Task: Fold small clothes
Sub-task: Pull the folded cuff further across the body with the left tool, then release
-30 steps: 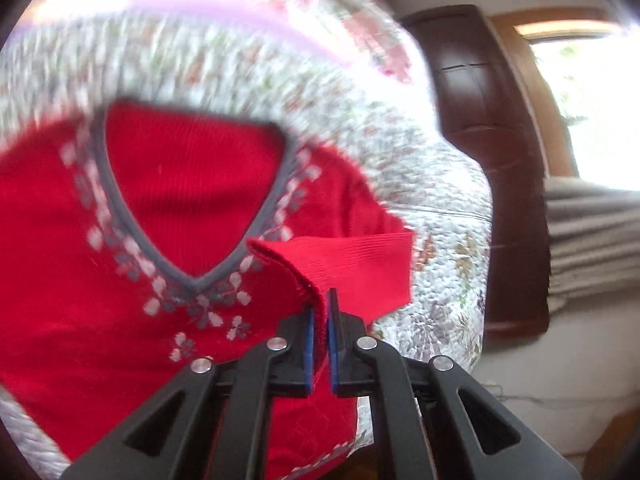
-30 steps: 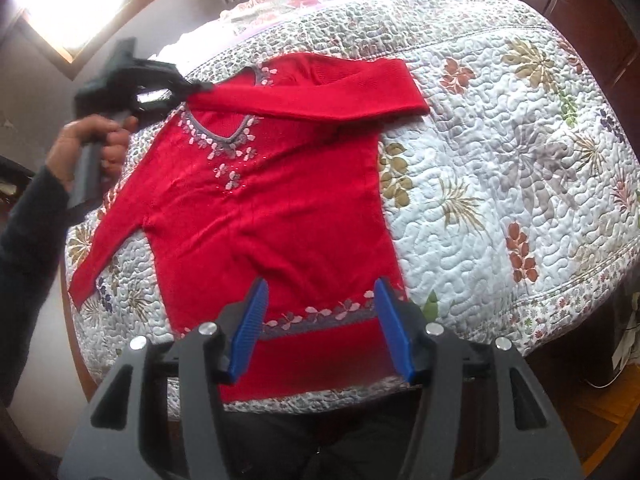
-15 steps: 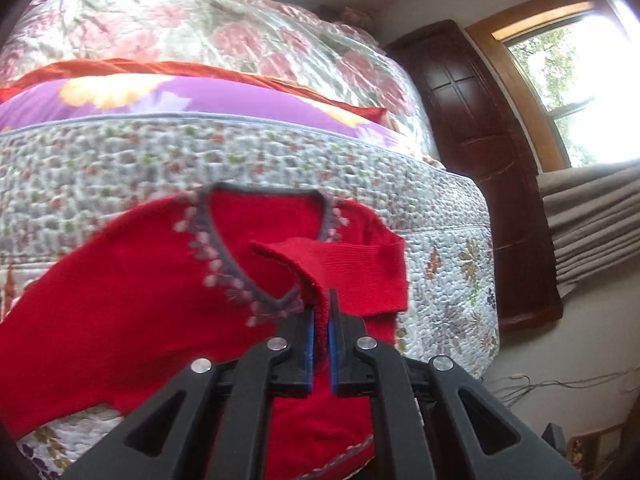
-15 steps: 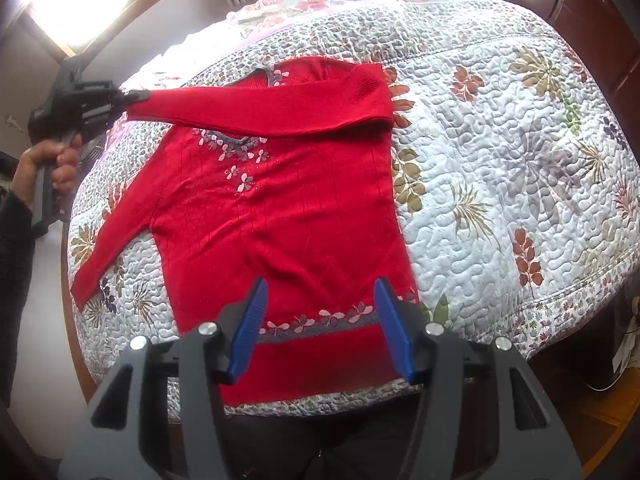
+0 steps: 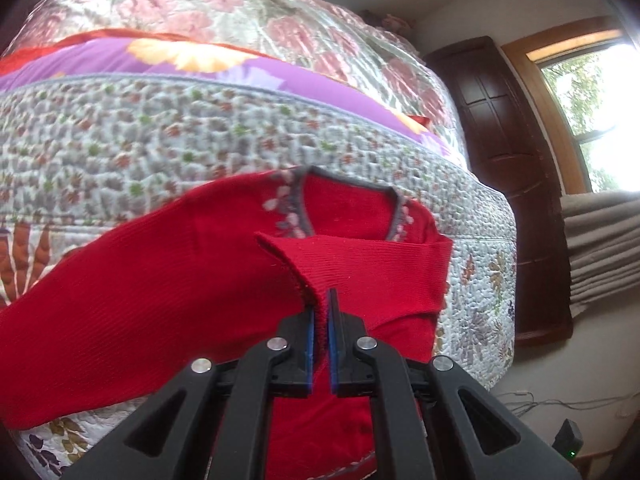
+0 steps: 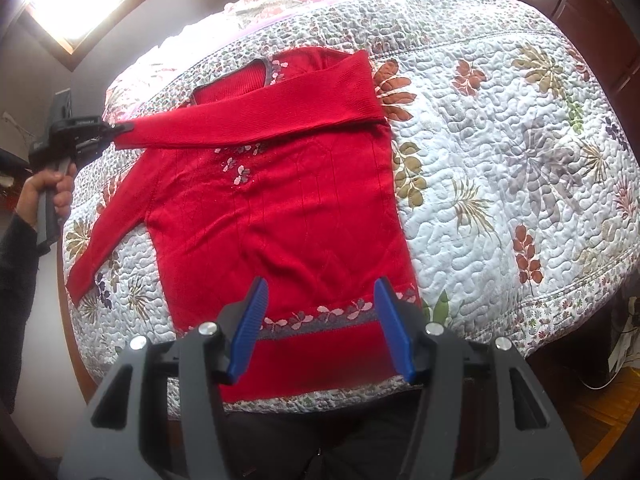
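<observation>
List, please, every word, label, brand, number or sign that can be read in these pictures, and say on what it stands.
No text can be read in either view.
The left hand-held gripper carries a faint pale marking on its black body, too small and blurred to read.
The red sweater shows only flower trim, no label or writing.
The quilt bears only leaf and flower patterns.

The left hand-held gripper [image 5: 321,312] is held by a hand [image 6: 52,188] wrapped round its grip, a dark sleeve covering the wrist; its jaws are closed on red knit cloth. The right hand-held gripper [image 6: 318,328] is held with its blue-padded jaws spread wide, nothing between them.
</observation>
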A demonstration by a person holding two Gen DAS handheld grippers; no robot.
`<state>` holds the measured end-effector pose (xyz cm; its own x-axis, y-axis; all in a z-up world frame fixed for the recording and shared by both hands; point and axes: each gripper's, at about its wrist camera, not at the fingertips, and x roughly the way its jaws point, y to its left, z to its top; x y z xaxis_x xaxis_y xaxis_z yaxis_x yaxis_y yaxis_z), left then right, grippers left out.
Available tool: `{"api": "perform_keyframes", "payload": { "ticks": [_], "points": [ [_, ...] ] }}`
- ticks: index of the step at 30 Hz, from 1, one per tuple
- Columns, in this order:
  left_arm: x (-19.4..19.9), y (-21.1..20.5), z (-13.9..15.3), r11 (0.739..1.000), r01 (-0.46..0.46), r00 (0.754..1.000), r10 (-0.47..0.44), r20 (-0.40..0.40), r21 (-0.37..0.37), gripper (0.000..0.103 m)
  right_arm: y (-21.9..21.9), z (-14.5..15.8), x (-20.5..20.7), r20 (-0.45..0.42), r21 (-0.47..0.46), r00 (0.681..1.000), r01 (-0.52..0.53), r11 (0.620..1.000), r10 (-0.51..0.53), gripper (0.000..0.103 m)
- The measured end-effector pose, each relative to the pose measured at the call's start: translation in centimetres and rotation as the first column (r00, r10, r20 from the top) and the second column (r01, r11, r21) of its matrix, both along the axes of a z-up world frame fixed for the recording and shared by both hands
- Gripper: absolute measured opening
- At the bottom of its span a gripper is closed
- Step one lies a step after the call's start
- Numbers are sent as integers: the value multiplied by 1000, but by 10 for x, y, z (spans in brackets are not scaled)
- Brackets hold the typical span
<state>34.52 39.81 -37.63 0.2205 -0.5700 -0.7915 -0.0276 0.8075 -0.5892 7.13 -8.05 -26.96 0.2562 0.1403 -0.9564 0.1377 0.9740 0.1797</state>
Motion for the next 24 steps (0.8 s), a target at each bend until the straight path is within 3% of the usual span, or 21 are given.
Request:
{"api": "perform_keyframes", "payload": {
  "ticks": [10, 22, 24],
  "points": [
    [-10, 41, -43, 997, -75, 995, 75, -65, 10, 5, 0, -8, 4, -31, -2, 1000, -3, 1000, 3, 55],
    [-13, 49, -105, 994, -104, 984, 106, -140, 22, 5, 5, -21, 9, -74, -5, 997, -28, 1000, 28, 55],
    [-15, 52, -109, 993, -113, 983, 116, -145, 33, 10, 5, -22, 11, -80, -4, 996, -32, 999, 32, 55]
  ]
}}
